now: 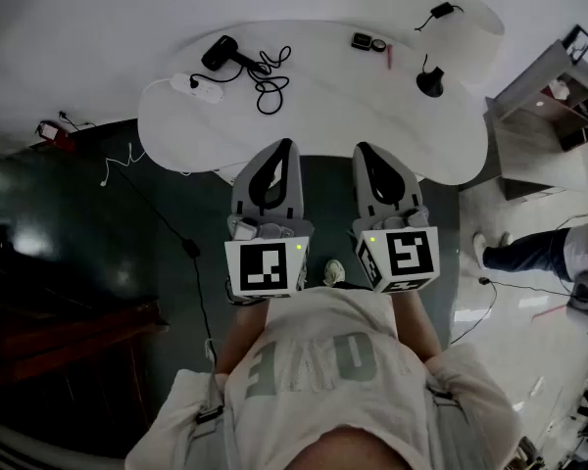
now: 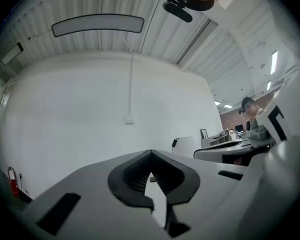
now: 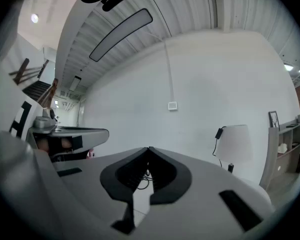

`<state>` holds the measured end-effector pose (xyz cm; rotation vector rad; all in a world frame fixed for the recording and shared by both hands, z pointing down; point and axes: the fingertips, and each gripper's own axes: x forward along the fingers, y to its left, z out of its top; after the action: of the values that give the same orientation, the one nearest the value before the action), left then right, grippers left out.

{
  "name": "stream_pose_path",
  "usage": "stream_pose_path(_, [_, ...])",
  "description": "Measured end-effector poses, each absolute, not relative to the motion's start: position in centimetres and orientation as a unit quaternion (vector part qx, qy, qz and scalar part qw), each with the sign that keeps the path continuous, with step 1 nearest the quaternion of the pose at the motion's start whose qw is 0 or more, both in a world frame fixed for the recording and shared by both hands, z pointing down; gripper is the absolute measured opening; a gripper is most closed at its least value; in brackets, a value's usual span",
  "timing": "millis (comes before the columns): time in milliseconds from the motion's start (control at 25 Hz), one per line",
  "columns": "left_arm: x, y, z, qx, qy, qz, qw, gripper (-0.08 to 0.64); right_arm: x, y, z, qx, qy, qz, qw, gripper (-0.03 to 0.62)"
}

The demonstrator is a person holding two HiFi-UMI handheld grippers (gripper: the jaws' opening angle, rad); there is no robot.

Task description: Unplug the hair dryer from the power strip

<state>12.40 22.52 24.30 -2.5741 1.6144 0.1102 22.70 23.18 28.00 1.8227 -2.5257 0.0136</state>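
Observation:
The black hair dryer (image 1: 220, 52) lies at the far left of the white table (image 1: 372, 116). Its black cord (image 1: 269, 81) is coiled beside it and runs to the white power strip (image 1: 195, 85) at the table's left edge. Both grippers hover side by side over the table's near edge, well short of these. My left gripper (image 1: 282, 145) (image 2: 151, 154) is shut, its tips meeting with nothing between them. My right gripper (image 1: 363, 149) (image 3: 149, 150) is shut and empty too. Part of the cord (image 3: 142, 177) shows through the right gripper's jaws.
Small black items (image 1: 367, 42), a red pen (image 1: 389, 55), a black round object (image 1: 430, 84) and a black adapter (image 1: 441, 11) lie on the table's right half. A shelf unit (image 1: 554, 96) and another person's legs (image 1: 529, 253) are at the right. A cable (image 1: 191, 248) trails on the dark floor.

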Motion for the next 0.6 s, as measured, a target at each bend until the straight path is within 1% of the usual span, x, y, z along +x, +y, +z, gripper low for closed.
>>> stream_pose_path(200, [12.0,22.5,24.4,-0.853,0.519,0.051,0.029,0.011,22.7,23.3,28.0,0.586,-0.81,0.006,0.01,0.02])
stream_pose_path(480, [10.8,22.2,24.5,-0.857,0.512,0.056,0.027,0.011,21.6,23.2,28.5,0.593,-0.805,0.011,0.026,0.018])
stream_pose_path(600, [9.9,22.2,24.4,-0.863,0.499,0.075,0.018,0.012,20.9,23.2,27.7,0.596,-0.803,0.016,0.005,0.02])
